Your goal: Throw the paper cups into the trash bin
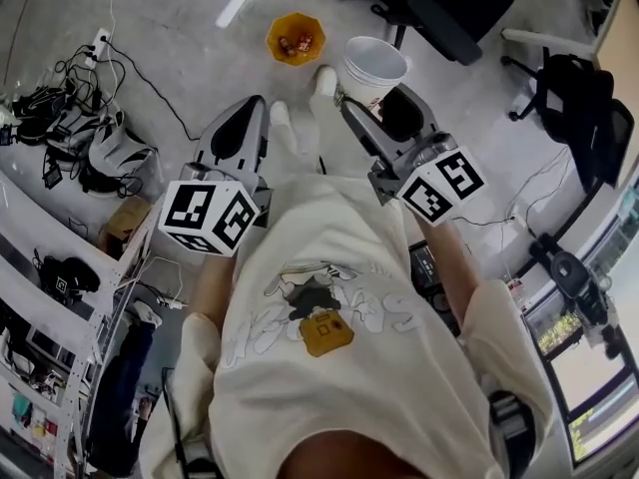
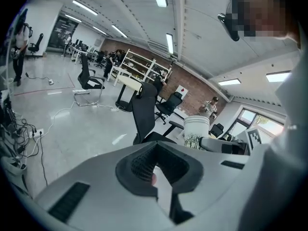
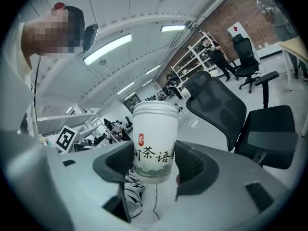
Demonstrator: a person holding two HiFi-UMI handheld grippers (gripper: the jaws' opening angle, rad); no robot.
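Since the paper cup point(image 3: 153, 141) has to travel upright, the right gripper point(image 3: 154, 166) pinches it low on the body. One pad sits each side of the printed band, the rim is up and the base hangs free below the jaws. From the head view the cup point(image 1: 373, 68) is in the air out front at about waist height, mouth open to the camera and apparently empty. Gripping low prob. leaves the rim clear for a clean drop.

The left gripper point(image 2: 155, 170) has its jaws pressed together w/ nothing between them. It's held level beside the right one point(image 1: 243, 128), apparently just parked out of the way.

On the floor ahead, a bit left of the cup, sits an orange bin point(image 1: 283, 23) w/ small bits already inside, most likely the trash bin. Cup isn't over it yet, so I'd judge this as the carry step, approx. mid-task.

Further out are a black office chair point(image 1: 439, 3) to the right of the bin and a tangle of cables point(image 1: 80, 78) far left. Next move likely needs the cup brought over the bin opening before the jaws spread.
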